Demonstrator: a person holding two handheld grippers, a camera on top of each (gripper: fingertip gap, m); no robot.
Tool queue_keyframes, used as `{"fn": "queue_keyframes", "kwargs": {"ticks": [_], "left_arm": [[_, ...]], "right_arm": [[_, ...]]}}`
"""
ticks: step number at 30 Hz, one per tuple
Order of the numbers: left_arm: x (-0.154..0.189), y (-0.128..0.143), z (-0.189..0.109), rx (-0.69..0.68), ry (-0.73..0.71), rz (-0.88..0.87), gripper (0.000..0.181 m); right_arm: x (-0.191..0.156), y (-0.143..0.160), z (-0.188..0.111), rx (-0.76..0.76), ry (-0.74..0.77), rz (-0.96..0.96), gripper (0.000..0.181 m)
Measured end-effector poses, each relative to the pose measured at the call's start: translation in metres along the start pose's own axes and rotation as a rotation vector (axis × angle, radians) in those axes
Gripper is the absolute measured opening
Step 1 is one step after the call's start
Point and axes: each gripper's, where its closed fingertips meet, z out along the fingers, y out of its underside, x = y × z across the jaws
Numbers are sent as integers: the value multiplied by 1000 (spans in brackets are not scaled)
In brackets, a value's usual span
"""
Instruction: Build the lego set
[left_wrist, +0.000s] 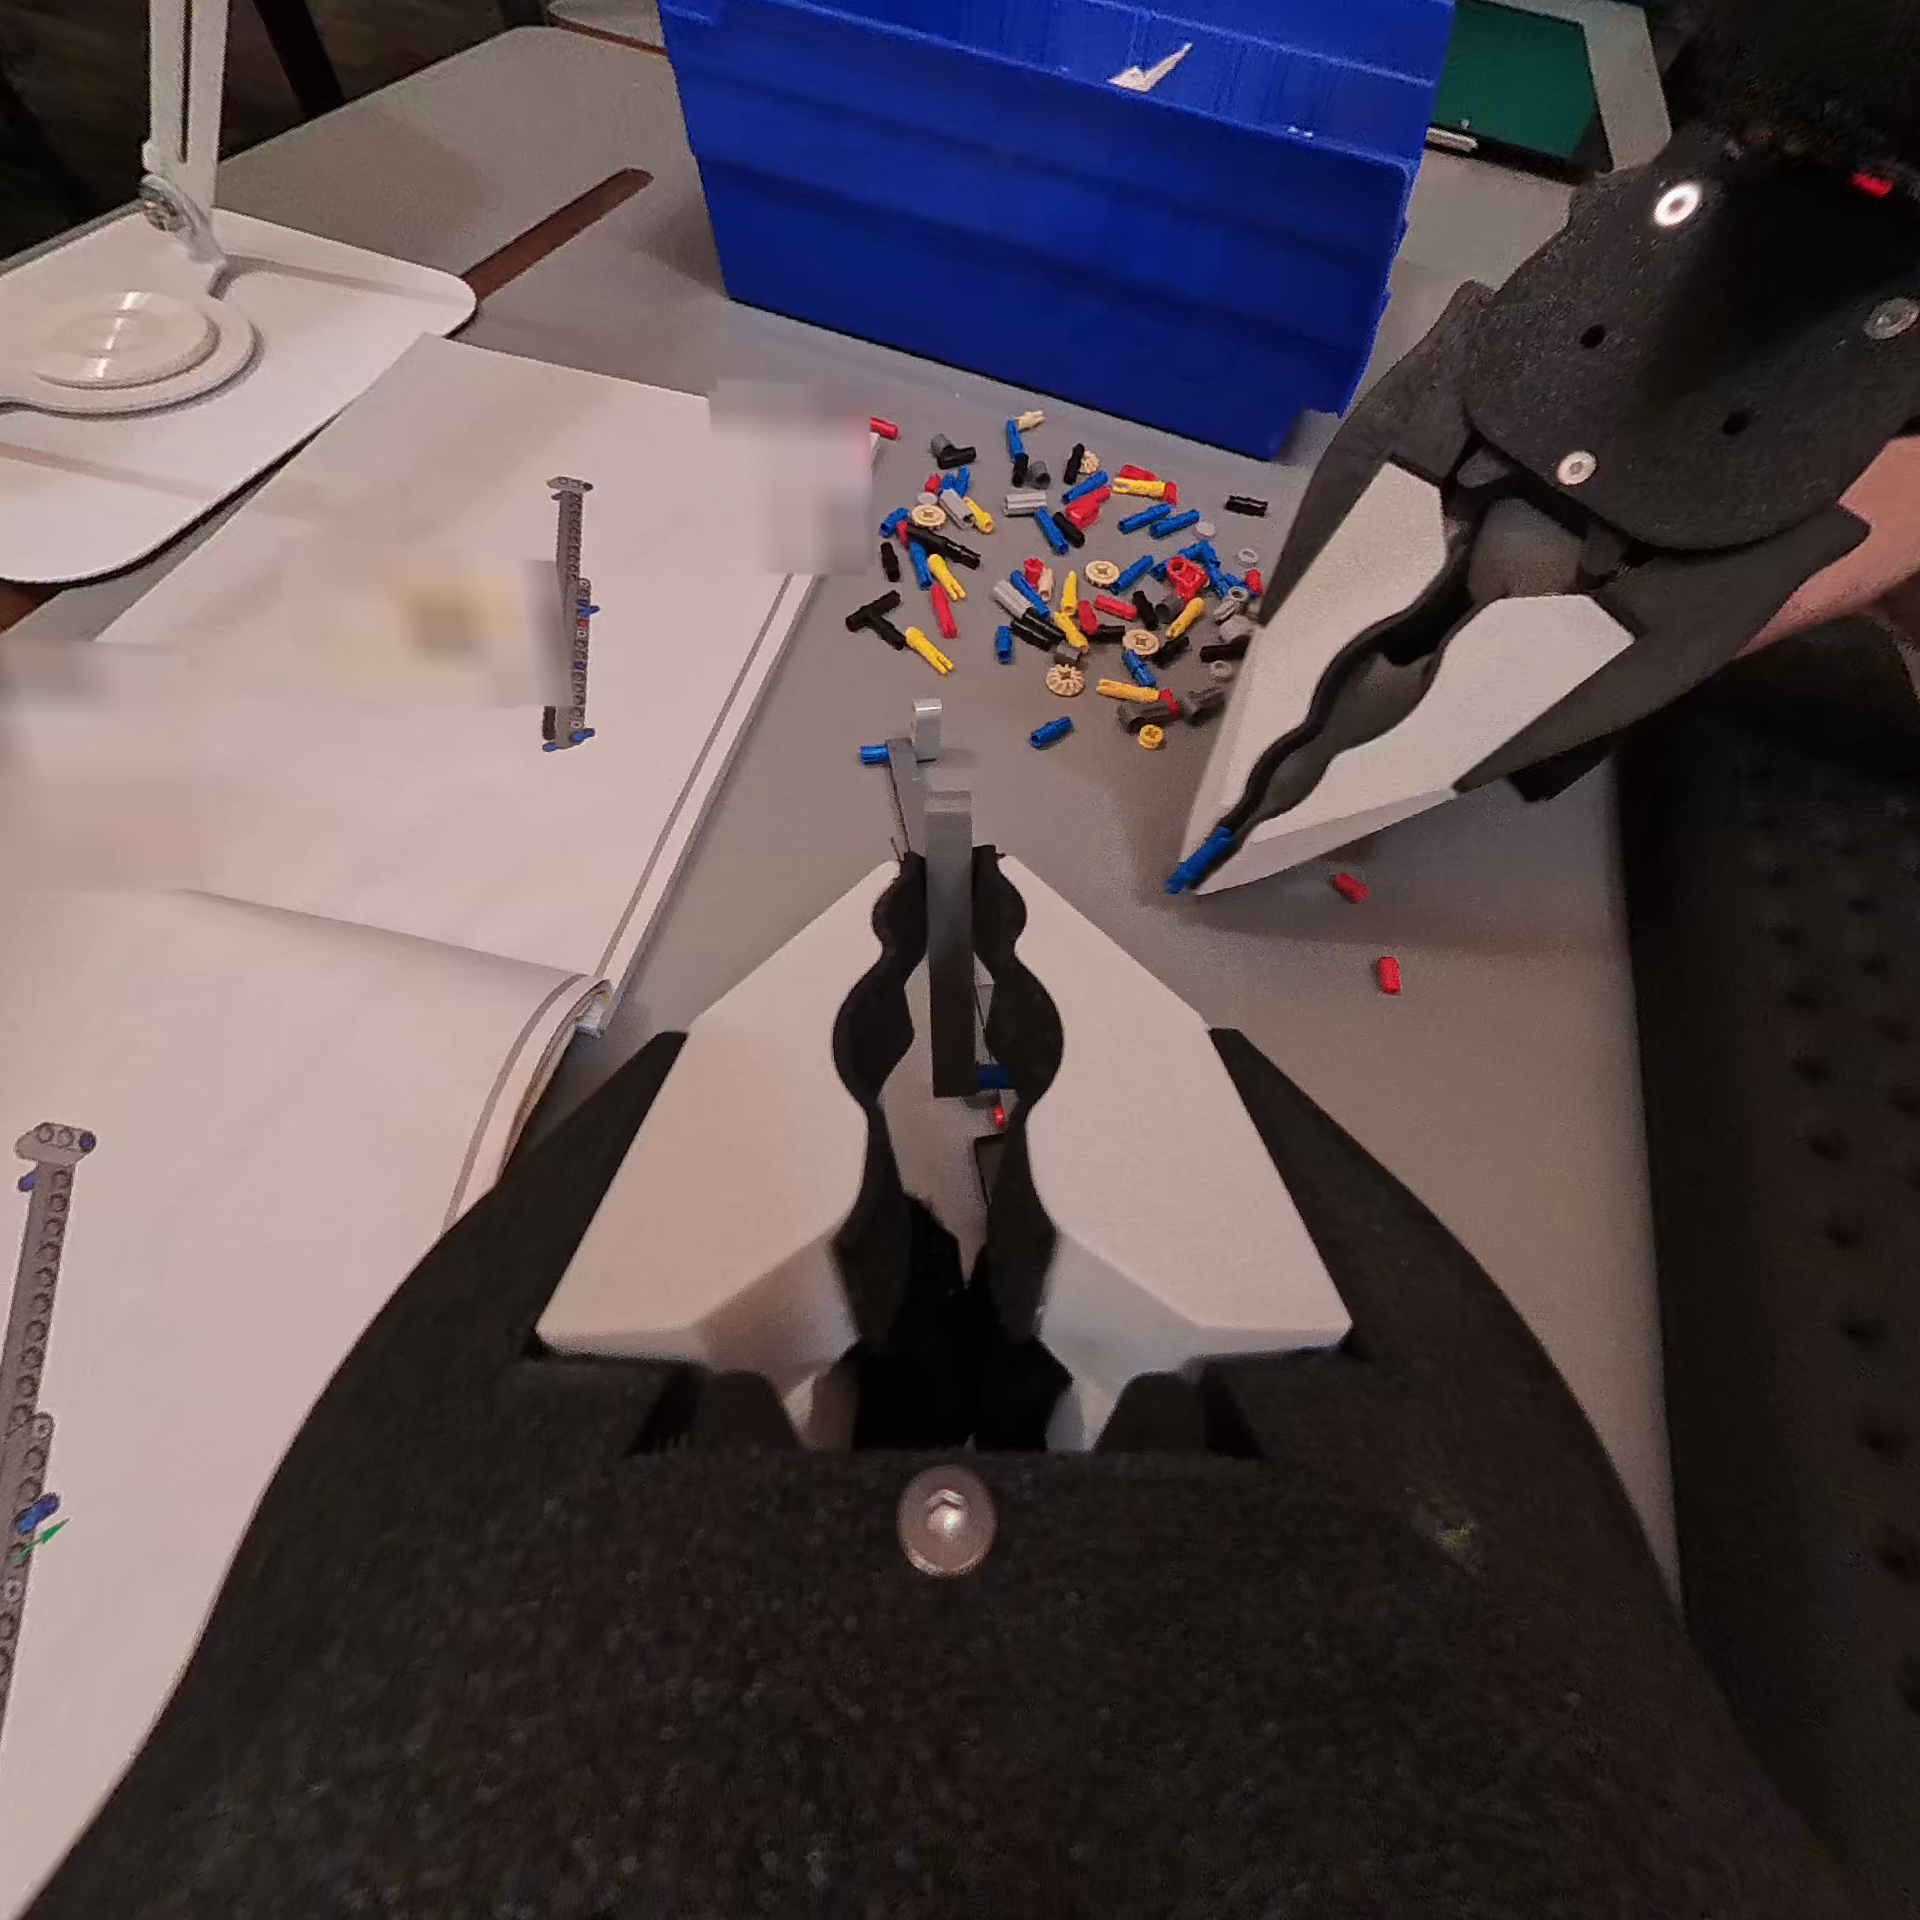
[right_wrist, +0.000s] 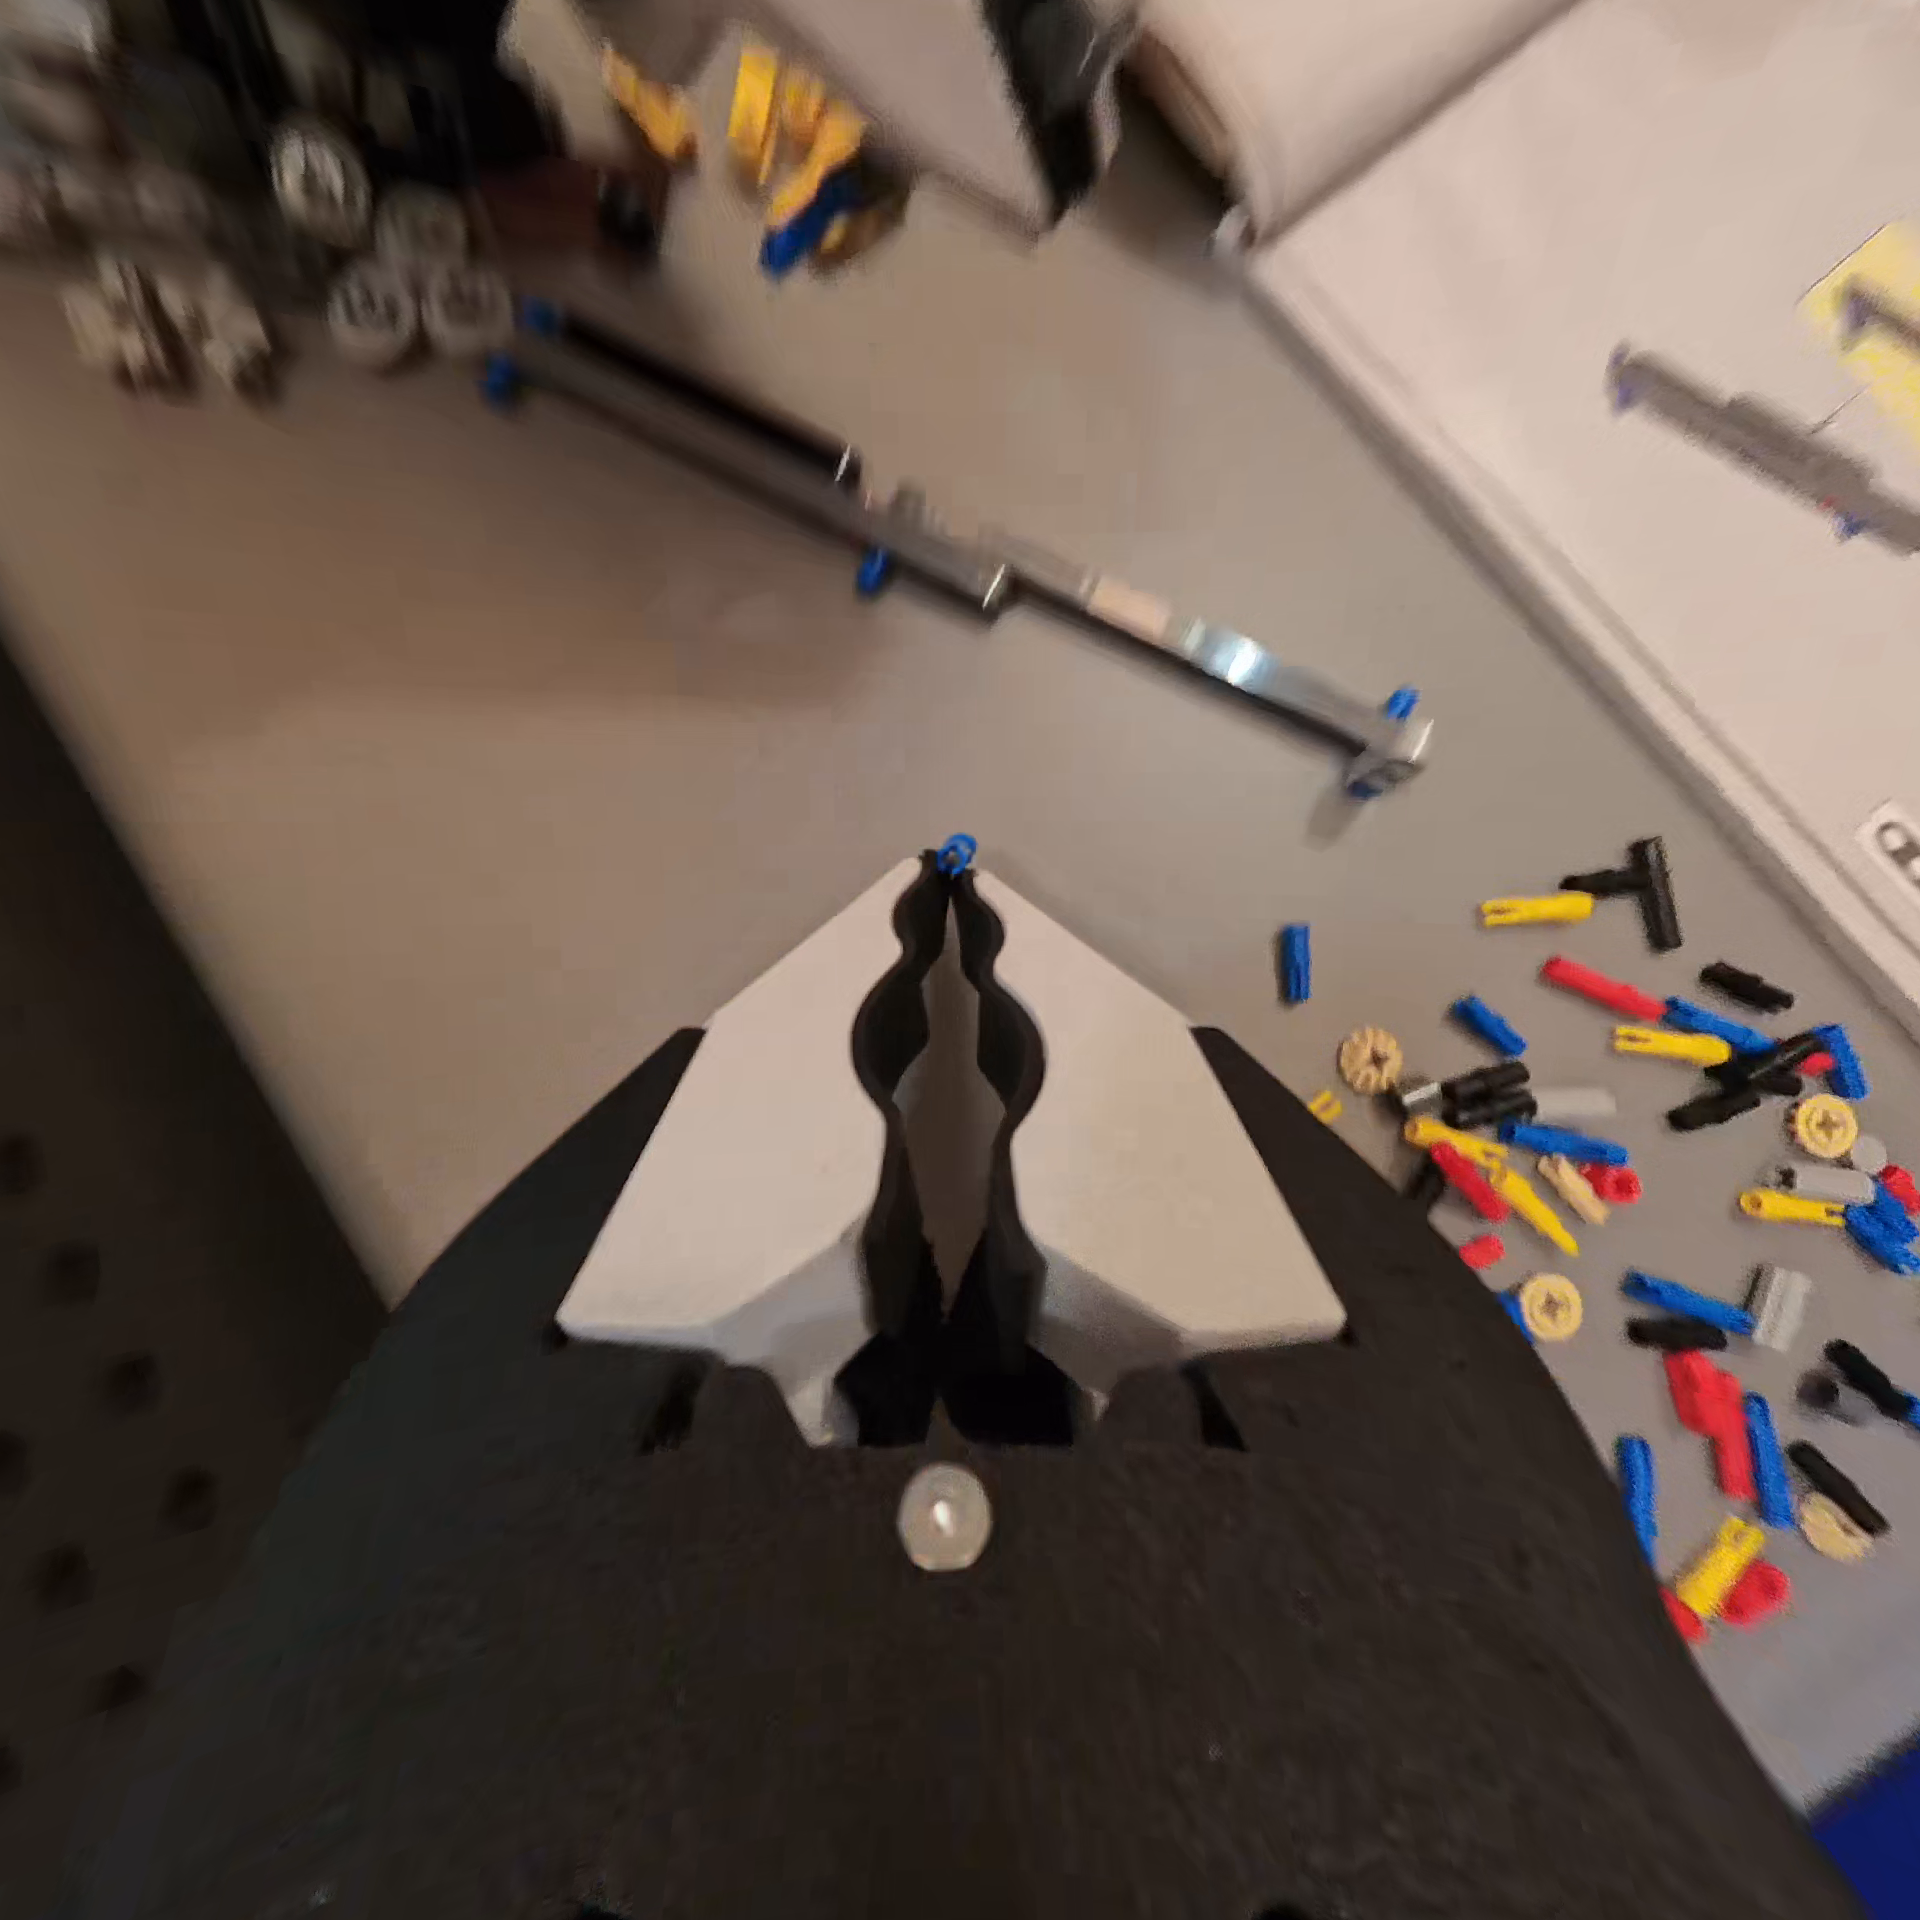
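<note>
In the left wrist view my left gripper is shut on a long grey beam assembly. The beam's far end sticks out past the fingertips and carries a blue pin. My right gripper is shut on a small blue pin at its tips. In the left wrist view the right gripper points down at the table, just right of the beam's end, with the pin showing. The blurred right wrist view shows the long beam running across ahead of the pin. I cannot make out the left gripper there.
A pile of small coloured pins and connectors lies ahead, right of the open instruction booklet. A blue bin stands behind the pile. A white lamp base is far left. Loose red pins lie near the right gripper. Wheels lie far left. Some 10 cm of space lies between my two pairs of fingers.
</note>
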Motion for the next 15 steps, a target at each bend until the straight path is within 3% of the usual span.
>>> {"fn": "queue_keyframes", "kwargs": {"ticks": [9, 15], "left_arm": [[-2, -2, -3, 11, -9, 2, 6], [-3, -3, -4, 15, -8, 0, 6]], "right_arm": [[-4, 33, -15, -328, -149, -94, 1], [-2, 40, -14, -400, -155, -139, 1]]}}
